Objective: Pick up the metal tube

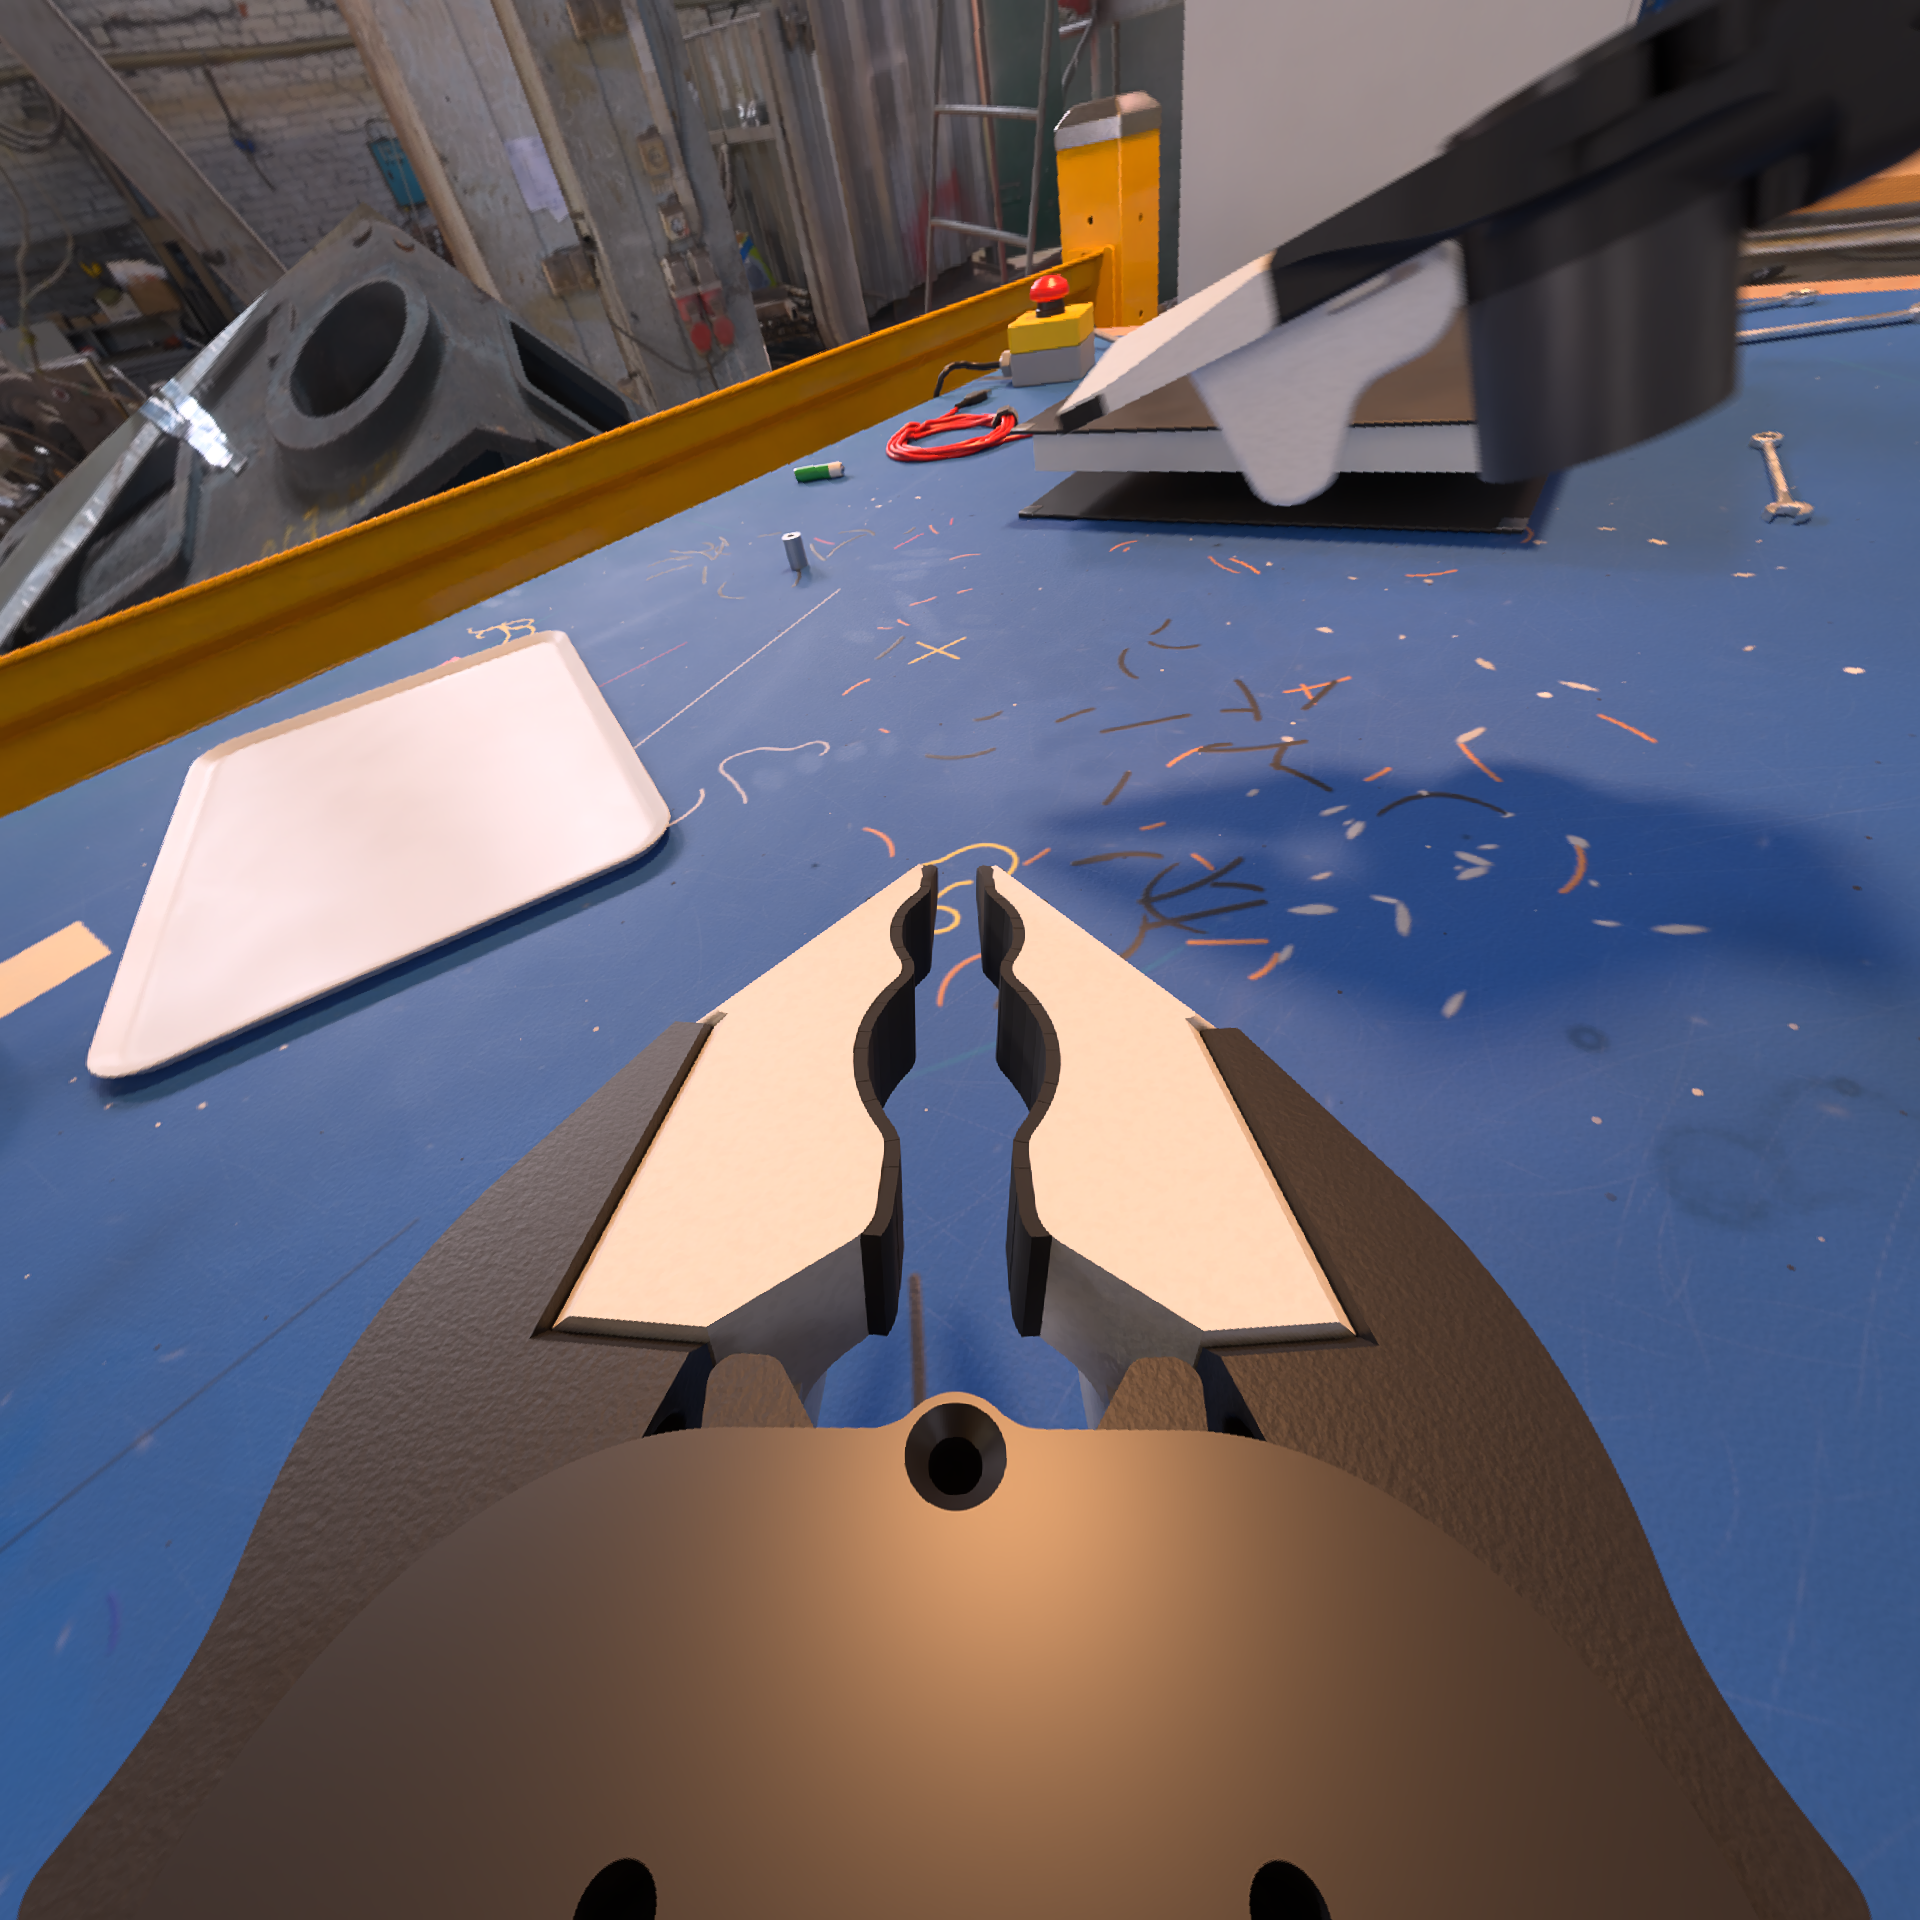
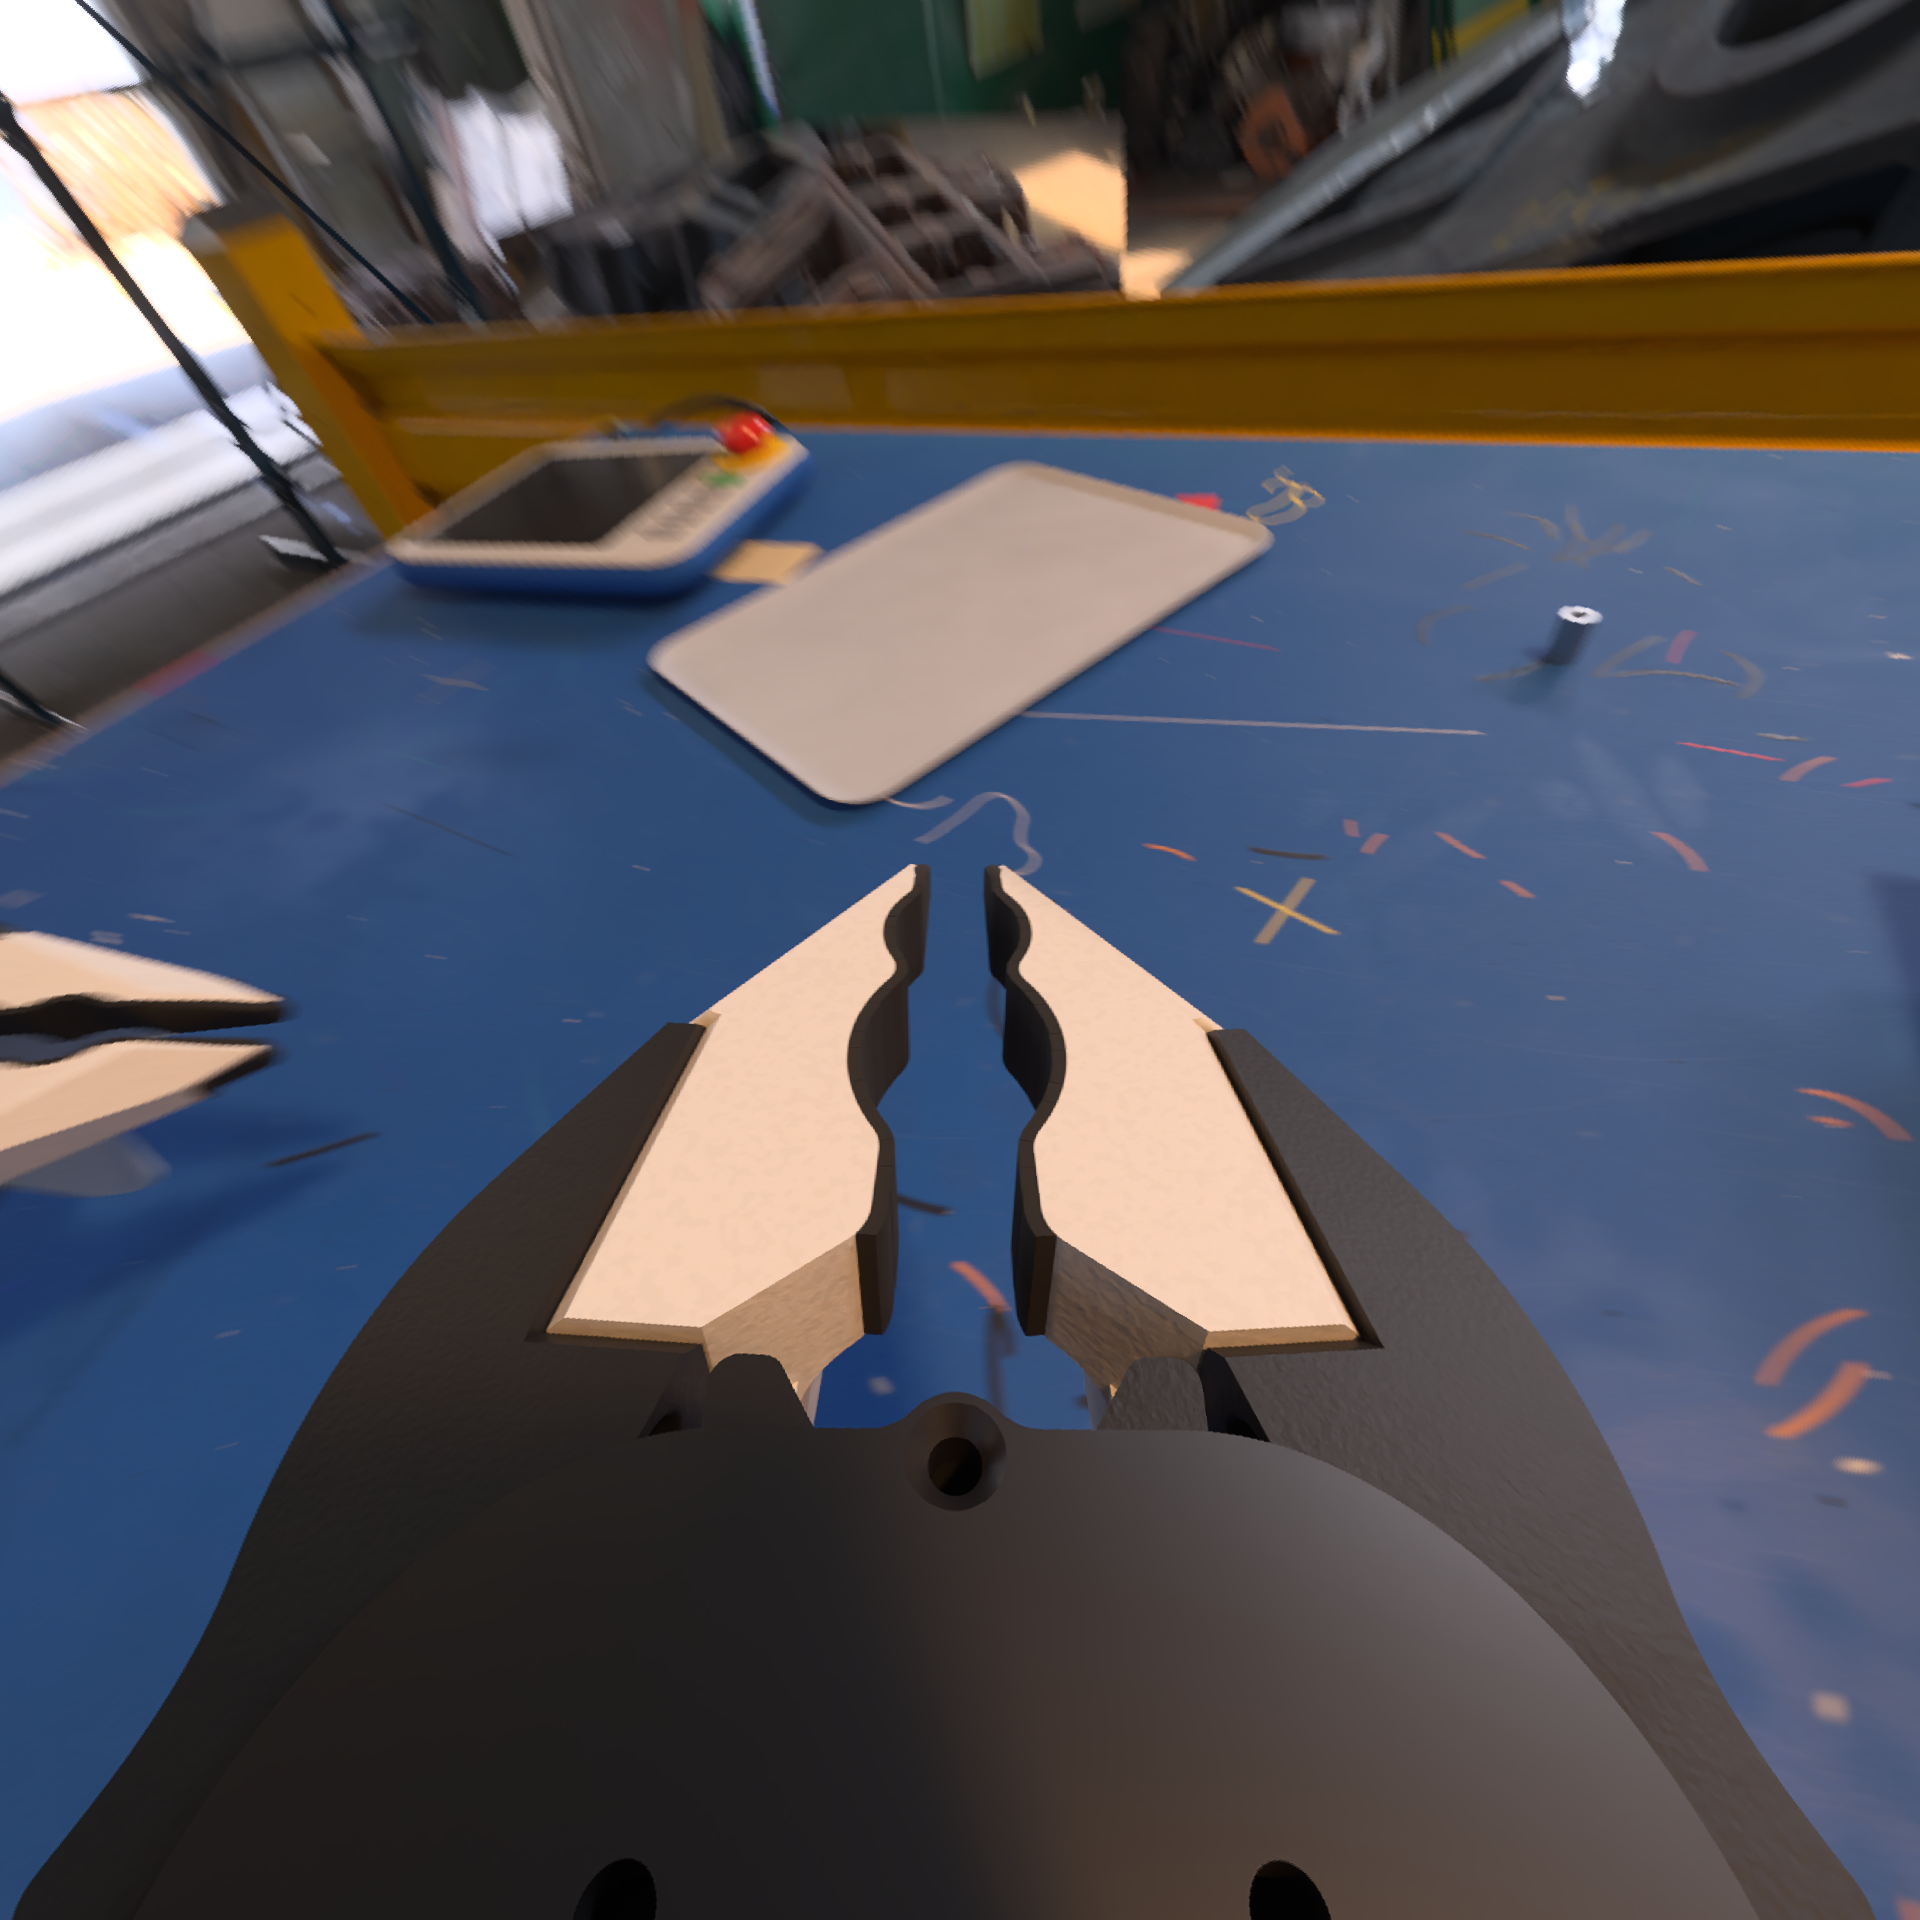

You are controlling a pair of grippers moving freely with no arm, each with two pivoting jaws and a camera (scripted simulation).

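standing upright on the blue table (image 1: 1351, 1143), the metal tube (image 1: 794, 549) is a small silver cylinder with a hole in its top, alone among chalk scribbles and well short of the yellow rail (image 1: 520, 520) that runs along the far edge. nothing touches it.

the left gripper (image 1: 957, 883) hangs over the near part of the table with its fingers almost together, only a narrow slit between the tips, and nothing in them. the tube lies well ahead of it and slightly to the left. a white tray (image 1: 374, 831) lies flat to its left, near the rail side.

the right gripper (image 2: 957, 878) is likewise nearly closed with a thin gap and nothing held. from its view the tube (image 2: 1571, 632) stands far off to the right, past the tray (image 2: 956, 623), and the left gripper (image 2: 265, 1029) shows at the left edge. in the left wrist view the right gripper (image 1: 1174, 416) hangs high over the far right part of the table, blurred.

toward the far corner sit a yellow box with a red button (image 1: 1049, 322), a coiled red cable (image 1: 951, 431) and a green marker (image 1: 819, 472). a wrench (image 1: 1779, 478) lies near the right edge. a handheld control panel (image 2: 603, 509) rests by the rail beside the tray.
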